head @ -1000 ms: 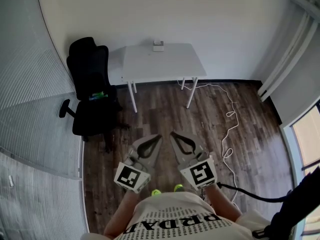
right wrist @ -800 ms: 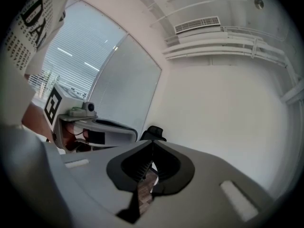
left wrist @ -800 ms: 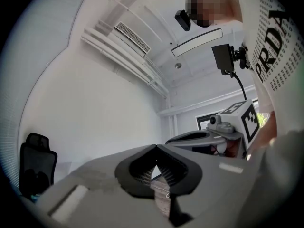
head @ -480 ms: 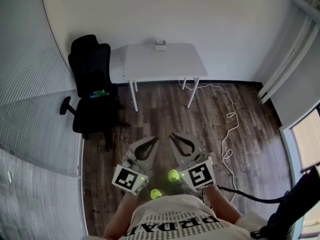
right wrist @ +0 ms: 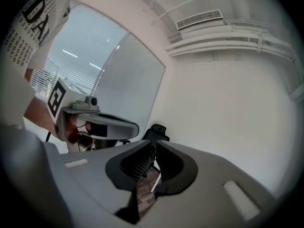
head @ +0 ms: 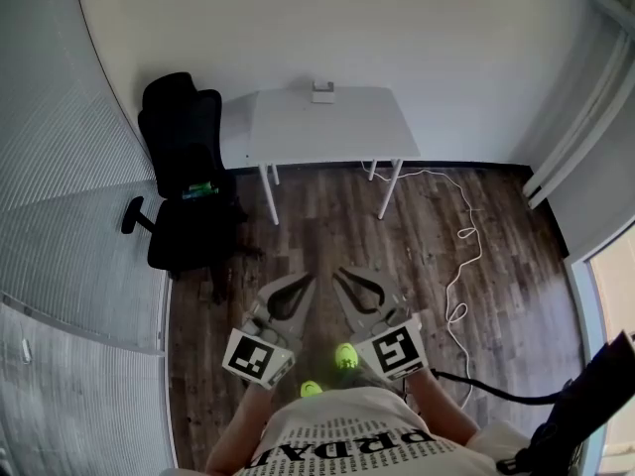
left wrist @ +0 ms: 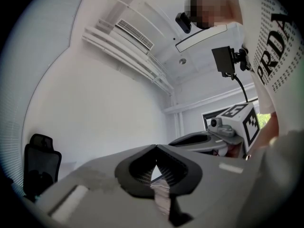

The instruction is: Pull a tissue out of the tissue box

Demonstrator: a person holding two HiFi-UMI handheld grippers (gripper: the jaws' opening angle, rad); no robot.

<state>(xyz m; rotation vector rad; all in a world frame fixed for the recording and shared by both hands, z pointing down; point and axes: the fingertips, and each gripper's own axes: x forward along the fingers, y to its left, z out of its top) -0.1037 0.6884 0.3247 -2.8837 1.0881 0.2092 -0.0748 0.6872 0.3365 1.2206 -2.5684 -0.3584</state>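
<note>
The left gripper [head: 314, 278] has its jaws pressed together: in the left gripper view [left wrist: 156, 147] the tips meet with nothing between them. The right gripper [head: 339, 272] has just been opening. Its own view [right wrist: 153, 145] shows a narrow slit between the tips, with nothing in it but floor and chair beyond. Both grippers are held side by side close to the person's body, roughly level. Their tips lean in toward each other and aim across the room at the table.

Below them, the toes of two bright green shoes [head: 344, 355] stand on the dark wood-plank floor [head: 317, 221].

The tissue box [head: 322, 91] sits well apart from both grippers. It rests at the middle of the back edge of a white table [head: 327, 132], against the white wall [head: 327, 28]. It shows as a small pale block, too small to tell its long axis or which way its opening faces.

A black office chair [head: 184, 157] stands just beside the table's left end. A white cable [head: 461, 236] snakes over the floor from under the table's right side.
</note>
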